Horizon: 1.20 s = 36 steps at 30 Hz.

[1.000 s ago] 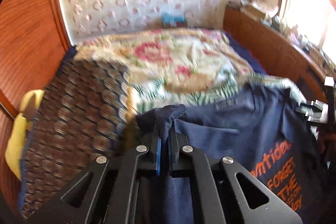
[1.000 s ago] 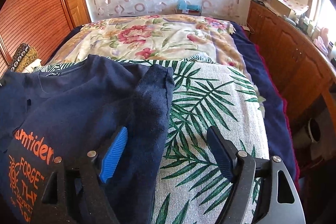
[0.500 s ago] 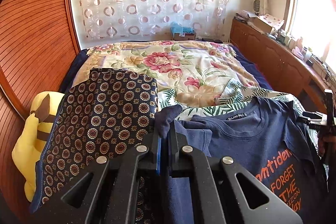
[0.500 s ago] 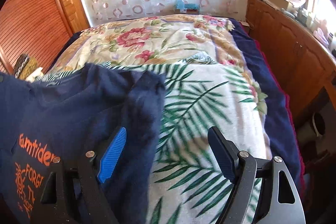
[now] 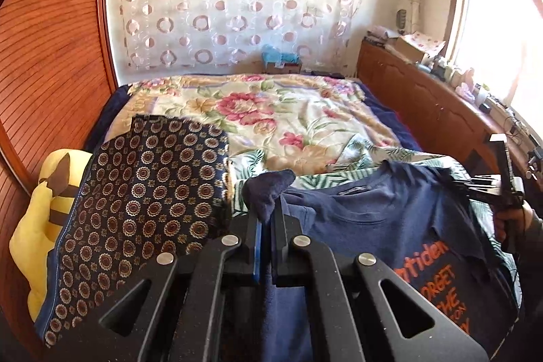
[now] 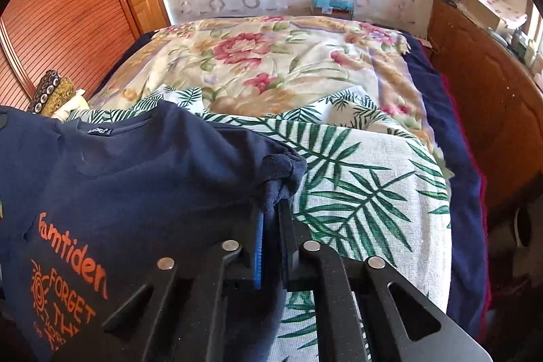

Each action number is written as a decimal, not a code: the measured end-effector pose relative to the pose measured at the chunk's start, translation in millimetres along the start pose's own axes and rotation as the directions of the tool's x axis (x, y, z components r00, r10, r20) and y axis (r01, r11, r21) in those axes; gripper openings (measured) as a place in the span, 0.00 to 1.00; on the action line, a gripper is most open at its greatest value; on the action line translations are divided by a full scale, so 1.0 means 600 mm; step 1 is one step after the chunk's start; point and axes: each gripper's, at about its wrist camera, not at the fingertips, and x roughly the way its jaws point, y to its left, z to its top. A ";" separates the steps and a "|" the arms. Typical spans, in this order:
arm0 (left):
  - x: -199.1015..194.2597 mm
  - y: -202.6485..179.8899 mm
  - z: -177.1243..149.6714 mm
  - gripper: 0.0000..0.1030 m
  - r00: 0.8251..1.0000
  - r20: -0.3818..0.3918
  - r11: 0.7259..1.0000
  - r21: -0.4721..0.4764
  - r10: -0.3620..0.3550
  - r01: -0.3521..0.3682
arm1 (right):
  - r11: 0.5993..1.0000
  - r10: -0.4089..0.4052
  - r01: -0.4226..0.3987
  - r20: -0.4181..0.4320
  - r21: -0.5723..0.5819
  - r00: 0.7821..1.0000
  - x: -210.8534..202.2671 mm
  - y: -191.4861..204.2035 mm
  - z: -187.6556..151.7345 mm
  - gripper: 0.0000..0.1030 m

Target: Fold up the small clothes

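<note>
Right tongs point(image 6: 269, 209), wide a second ago, now pinch the T-shirt's point(image 6: 142, 178) right sleeve. Left tongs point(image 5: 268, 209) grip the left sleeve. T-shirt hangs spread between both, over the palm-print cloth point(image 6: 373, 192).
</note>
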 end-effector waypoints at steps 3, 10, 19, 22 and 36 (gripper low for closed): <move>-0.031 -0.007 -0.004 0.04 0.999 0.030 1.000 -0.009 -0.014 0.014 | 1.000 0.005 -0.005 0.046 -0.013 0.999 -0.024 0.007 0.001 0.05; -0.098 -0.015 -0.027 0.04 0.996 0.086 1.000 0.005 -0.015 0.015 | 1.000 0.019 -0.015 0.222 -0.018 0.975 -0.142 0.026 -0.029 0.05; -0.150 -0.029 -0.093 0.04 0.993 0.095 0.998 0.011 -0.063 0.062 | 0.999 -0.009 0.017 0.261 -0.029 0.965 -0.200 0.054 -0.121 0.05; -0.176 -0.033 -0.122 0.04 0.990 0.116 0.997 0.014 -0.076 0.075 | 0.998 -0.018 0.034 0.274 -0.055 0.962 -0.223 0.081 -0.141 0.05; -0.280 -0.023 -0.254 0.04 0.984 0.168 0.998 -0.008 -0.064 0.067 | 0.997 -0.064 0.075 0.362 -0.015 0.930 -0.297 0.121 -0.294 0.05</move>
